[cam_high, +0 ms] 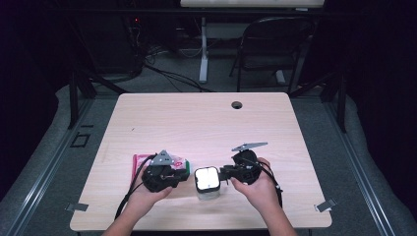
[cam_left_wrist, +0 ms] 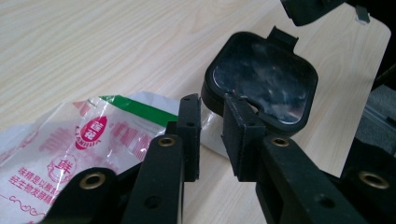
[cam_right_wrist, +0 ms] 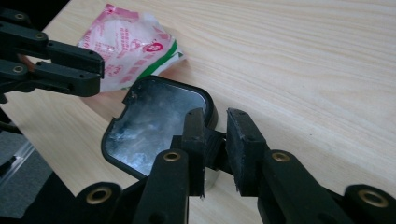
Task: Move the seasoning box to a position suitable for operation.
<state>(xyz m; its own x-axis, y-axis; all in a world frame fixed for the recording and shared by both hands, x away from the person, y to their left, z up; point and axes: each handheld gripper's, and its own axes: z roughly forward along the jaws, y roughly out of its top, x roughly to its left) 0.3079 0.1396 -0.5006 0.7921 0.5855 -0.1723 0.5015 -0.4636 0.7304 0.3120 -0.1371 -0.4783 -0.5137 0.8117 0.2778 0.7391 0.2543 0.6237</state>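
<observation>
Container [cam_high: 207, 183] with a black-rimmed square lid and a glossy top, standing near the front edge of the pale wooden table [cam_high: 196, 118], between two hand-held grippers. Right gripper [cam_right_wrist: 215, 142] at the container's right side, jaws narrowly parted around a black tab on the lid's rim, contact of the pads not clear; left gripper [cam_left_wrist: 212, 122] at the opposite side, jaws also narrowly parted, astride the lid's near edge, grip impossible to confirm. Pink, white and green printed packet [cam_left_wrist: 70, 144] lying flat on the table just beside the container, under the left gripper.
</observation>
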